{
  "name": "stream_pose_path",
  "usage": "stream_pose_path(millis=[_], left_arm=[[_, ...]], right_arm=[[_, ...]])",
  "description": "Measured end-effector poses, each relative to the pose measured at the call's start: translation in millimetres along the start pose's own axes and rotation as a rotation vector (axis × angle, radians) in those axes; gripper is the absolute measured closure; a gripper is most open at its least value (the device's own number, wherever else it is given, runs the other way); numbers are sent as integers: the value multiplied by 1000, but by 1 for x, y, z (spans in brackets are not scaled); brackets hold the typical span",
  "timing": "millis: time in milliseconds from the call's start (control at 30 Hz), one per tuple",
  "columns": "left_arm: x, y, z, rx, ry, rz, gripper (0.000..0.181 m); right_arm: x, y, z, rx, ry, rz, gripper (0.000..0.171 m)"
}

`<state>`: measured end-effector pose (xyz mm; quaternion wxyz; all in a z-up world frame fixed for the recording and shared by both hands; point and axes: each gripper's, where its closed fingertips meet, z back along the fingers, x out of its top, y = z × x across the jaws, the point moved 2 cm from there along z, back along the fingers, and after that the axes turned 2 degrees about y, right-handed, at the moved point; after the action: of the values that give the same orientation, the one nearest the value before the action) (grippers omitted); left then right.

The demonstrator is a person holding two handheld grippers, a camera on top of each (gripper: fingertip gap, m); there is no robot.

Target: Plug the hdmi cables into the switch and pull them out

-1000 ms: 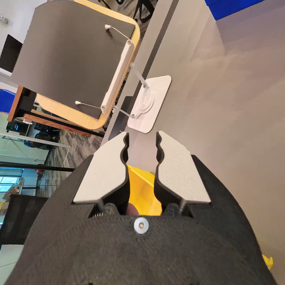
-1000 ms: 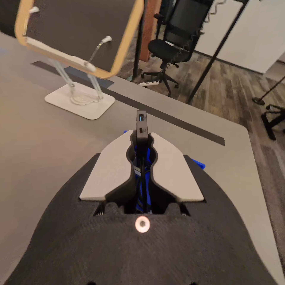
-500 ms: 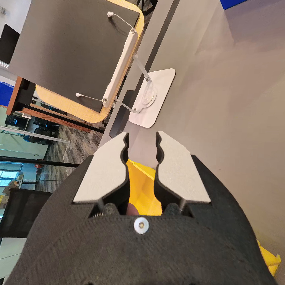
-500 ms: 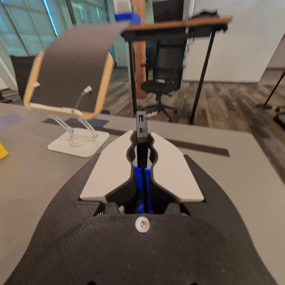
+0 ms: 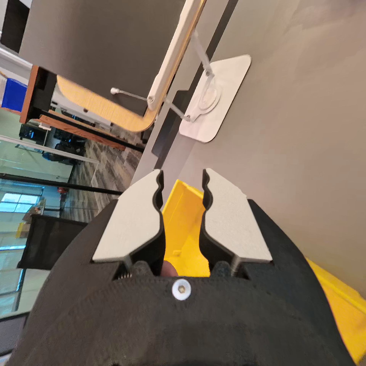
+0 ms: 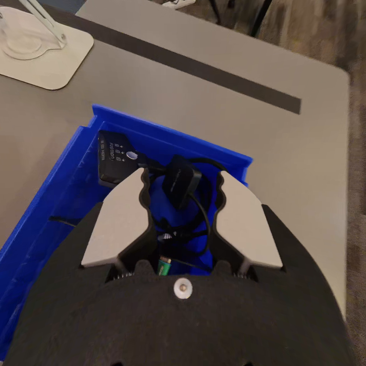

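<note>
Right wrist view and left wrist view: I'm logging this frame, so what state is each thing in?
Right gripper: jaws open, empty, above the blue bin.
Left gripper: jaws open, empty.
Blue bin: on the table, holds the gear.
HDMI switch: lying in the bin's far corner.
Black adapter: loose in the bin, cable attached.
Yellow bin: below the left jaws.

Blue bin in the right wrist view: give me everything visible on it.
The blue rectangular plastic bin sits on the grey table, open-topped, with ribbed walls and a stepped rim. Inside lie a black boxy switch against the far left corner, a smaller black adapter, tangled black cables and a green plug. The right tool hangs open above it.
</note>
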<state>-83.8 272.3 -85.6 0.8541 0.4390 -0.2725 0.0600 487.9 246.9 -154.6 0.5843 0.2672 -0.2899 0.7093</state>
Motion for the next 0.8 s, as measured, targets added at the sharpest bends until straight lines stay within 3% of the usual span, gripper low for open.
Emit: stream_pose_path(millis=[167,333,467,633,700,800], left_arm=[[-48,30,4,26,131,94,134],[-133,52,10,2,321,277,120],[-190,70,28,30,405,399,124],[-241,62,43,-34,550,528,117],[-257,53,40,-60,575,585,117],[-275,27,33,-172,623,643,122]], right_arm=[[-5,-18,36,-96,14,22,108],[-42,-44,62,-187,112,19,106],[-83,-39,68,-20,215,-67,121],[-124,-36,59,50,338,-93,138],[-127,-25,57,133,336,-114,148],[-128,-20,57,155,354,-113,148]])
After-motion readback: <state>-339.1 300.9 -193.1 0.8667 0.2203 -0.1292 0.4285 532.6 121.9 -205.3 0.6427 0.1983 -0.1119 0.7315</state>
